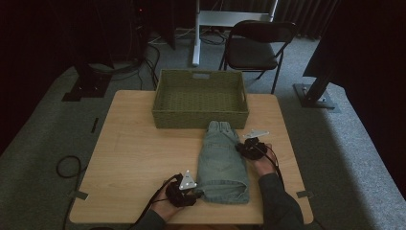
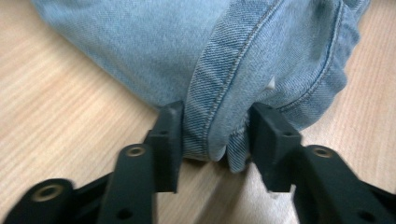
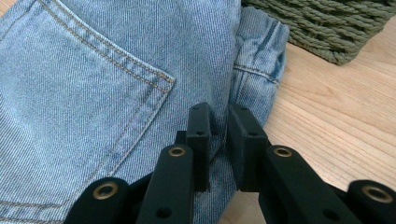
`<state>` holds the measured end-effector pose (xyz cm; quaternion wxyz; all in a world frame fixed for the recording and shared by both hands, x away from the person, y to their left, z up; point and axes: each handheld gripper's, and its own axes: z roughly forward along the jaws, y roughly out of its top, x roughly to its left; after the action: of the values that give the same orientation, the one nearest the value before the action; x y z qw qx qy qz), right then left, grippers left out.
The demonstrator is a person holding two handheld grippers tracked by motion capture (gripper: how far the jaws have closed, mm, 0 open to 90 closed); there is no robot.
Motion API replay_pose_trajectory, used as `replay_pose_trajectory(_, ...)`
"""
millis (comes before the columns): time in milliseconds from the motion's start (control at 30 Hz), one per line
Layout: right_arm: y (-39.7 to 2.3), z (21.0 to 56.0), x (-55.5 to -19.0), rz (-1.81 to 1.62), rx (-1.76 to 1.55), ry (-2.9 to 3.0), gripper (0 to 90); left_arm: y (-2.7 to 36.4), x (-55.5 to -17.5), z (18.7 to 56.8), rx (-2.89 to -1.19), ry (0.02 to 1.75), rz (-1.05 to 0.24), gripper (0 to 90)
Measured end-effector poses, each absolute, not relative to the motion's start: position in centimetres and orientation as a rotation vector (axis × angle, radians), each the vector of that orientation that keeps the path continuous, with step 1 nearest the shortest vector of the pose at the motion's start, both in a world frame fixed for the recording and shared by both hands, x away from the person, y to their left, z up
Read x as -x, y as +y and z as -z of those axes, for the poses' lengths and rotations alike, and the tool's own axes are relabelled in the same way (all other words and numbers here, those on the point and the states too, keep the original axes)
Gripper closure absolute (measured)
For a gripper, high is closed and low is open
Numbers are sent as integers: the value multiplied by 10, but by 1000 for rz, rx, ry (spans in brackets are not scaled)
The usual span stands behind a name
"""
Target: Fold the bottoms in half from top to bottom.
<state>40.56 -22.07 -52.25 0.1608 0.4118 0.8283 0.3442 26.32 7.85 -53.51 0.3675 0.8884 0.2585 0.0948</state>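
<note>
The green woven rectangular basket (image 1: 200, 120) is seen bare inside from the high view. The folded light-blue denim shorts (image 1: 222, 163) are pinched at the hem by the left gripper (image 2: 215, 135) and at the side edge by the right gripper (image 3: 218, 135); the stitched back pocket (image 3: 93, 79) is shown in the right gripper view.

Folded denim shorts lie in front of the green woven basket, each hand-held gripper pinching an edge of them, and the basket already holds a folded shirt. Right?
Not quite: the green woven basket is empty, as the high view shows. The denim shorts do lie in front of it, with the left hand-held gripper and right hand-held gripper each pinching an edge.
</note>
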Motion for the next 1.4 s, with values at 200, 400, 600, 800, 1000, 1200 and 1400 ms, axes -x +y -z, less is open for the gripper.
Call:
replay_pose_trajectory(200, -220, 523, -406, -984, -1180, 2373, 799, 80, -259, 523, -2255, 624, -233, 739)
replay_pose_trajectory(400, -216, 524, -403, -1005, -1131, 2432, 789, 83, -248, 504, -2214, 554, -204, 778)
replay_pose_trajectory(600, -210, 522, -400, -991, -1075, 2472, 705, 86, -247, 484, -2176, 524, -197, 779)
replay_pose_trajectory(800, -210, 515, -396, -1013, -1049, 2423, 652, 86, -249, 478, -2160, 517, -193, 780)
replay_pose_trajectory(1000, -209, 503, -387, -1114, -976, 2347, 635, 86, -243, 470, -2151, 494, -188, 780)
replay_pose_trajectory(1200, -206, 498, -379, -1268, -852, 2430, 694, 88, -261, 456, -2081, 526, -207, 780)
replay_pose_trajectory(1400, -197, 528, -382, -1138, -846, 2644, 738, 87, -291, 450, -2021, 577, -222, 781)
